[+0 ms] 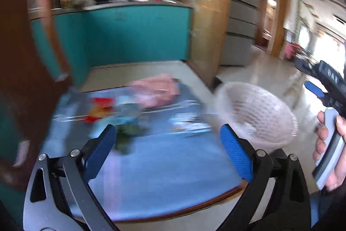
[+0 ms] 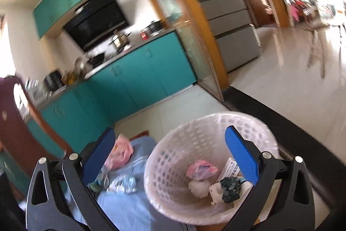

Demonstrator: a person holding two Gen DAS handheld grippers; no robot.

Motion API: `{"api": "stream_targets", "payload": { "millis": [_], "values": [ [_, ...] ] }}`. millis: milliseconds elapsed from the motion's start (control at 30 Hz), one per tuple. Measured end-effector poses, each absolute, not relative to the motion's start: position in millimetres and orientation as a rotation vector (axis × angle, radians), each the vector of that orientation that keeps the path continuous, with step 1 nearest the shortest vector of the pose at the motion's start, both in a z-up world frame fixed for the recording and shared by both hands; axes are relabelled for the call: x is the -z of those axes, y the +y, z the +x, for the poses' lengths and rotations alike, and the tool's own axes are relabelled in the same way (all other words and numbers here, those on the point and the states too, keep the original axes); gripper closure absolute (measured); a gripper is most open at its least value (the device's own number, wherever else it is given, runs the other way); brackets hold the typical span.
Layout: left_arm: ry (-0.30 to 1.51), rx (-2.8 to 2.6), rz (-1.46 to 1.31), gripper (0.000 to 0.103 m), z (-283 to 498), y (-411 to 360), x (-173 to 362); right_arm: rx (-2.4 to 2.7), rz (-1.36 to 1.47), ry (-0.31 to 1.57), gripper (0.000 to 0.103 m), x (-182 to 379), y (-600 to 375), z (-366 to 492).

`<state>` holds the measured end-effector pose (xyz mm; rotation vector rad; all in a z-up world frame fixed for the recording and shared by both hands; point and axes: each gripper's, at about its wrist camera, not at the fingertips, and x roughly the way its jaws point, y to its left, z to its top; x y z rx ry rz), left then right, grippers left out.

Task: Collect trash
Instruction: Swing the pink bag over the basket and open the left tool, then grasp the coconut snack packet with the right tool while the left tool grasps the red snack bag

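Note:
A white lattice waste basket [image 2: 173,157] with a clear liner stands beside the blue-clothed table [image 1: 164,174]; it also shows in the left wrist view [image 1: 259,114]. It holds a pink wrapper [image 2: 201,170], a white wad [image 2: 199,187], a dark green crumpled piece [image 2: 230,186] and a paper carton [image 2: 231,168]. My right gripper [image 2: 170,153] is open and empty above the basket. My left gripper [image 1: 168,146] is open and empty above the table. On the table lie a pink bag [image 1: 155,92], a red-yellow wrapper [image 1: 99,109], a dark green piece [image 1: 127,135] and a printed wrapper [image 1: 188,122], all blurred.
Teal kitchen cabinets [image 2: 138,79] run behind the table. A wooden glass door frame [image 2: 194,31] and a grey fridge [image 2: 229,14] stand to the right. A dark wooden chair back [image 1: 28,57] is at the left. Silver foil scraps [image 2: 123,184] lie on the cloth.

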<state>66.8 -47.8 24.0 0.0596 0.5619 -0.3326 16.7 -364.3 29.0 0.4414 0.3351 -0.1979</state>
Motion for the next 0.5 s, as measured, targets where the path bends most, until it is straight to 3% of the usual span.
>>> {"api": "stream_targets", "payload": {
  "millis": [200, 500],
  "values": [
    [0.582, 0.204, -0.022, 0.005, 55, 17, -18, 0.081, 0.292, 0.476, 0.004, -15, -281, 29],
    [0.628, 0.231, -0.010, 0.005, 57, 16, -5, 0.000, 0.207, 0.544, 0.004, -1, -227, 36]
  ]
}}
